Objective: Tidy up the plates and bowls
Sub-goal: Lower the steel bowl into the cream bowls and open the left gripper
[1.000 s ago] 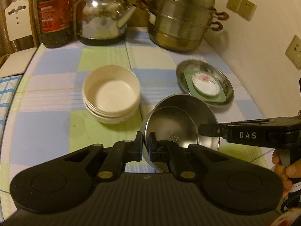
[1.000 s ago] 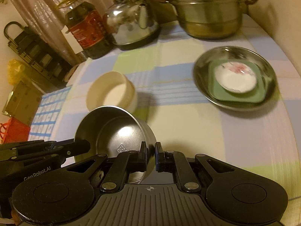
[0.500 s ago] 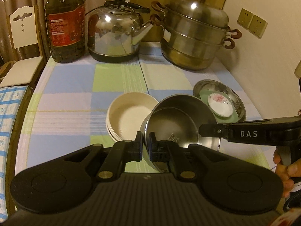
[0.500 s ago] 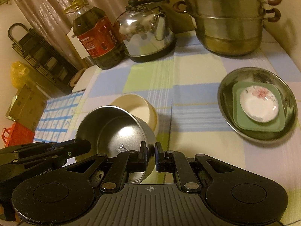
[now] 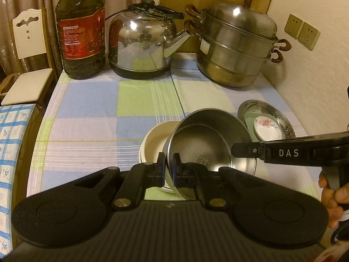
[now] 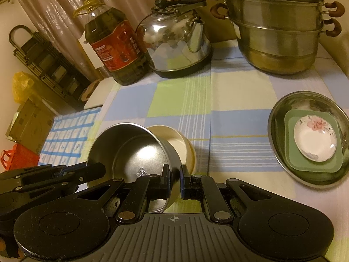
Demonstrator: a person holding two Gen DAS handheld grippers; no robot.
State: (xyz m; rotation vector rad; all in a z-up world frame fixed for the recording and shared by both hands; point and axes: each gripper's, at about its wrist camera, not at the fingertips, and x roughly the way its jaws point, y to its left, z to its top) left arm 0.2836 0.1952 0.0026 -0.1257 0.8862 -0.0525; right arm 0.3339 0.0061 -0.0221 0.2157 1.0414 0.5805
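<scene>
Both grippers hold one steel bowl point(image 5: 202, 144) by its rim. My left gripper point(image 5: 168, 170) is shut on the bowl's near rim. My right gripper point(image 6: 174, 181) is shut on the opposite rim of the same bowl point(image 6: 135, 152). The bowl hangs tilted above a stack of cream bowls point(image 5: 154, 144), which also shows in the right wrist view point(image 6: 181, 142). A steel plate point(image 6: 281, 109) at the right holds a green square dish point(image 6: 290, 118) and a small white flowered saucer point(image 6: 314, 139).
At the back of the checked tablecloth point(image 5: 98, 113) stand an oil bottle point(image 5: 80, 28), a steel kettle point(image 5: 141, 41) and a stacked steamer pot point(image 5: 237, 48). A wall with sockets point(image 5: 303, 31) is at the right. A white chair point(image 5: 26, 50) stands beyond the left edge.
Both grippers have pulled back and up with the steel bowl. It now hangs over the cream bowls, which were clear to its left before.
</scene>
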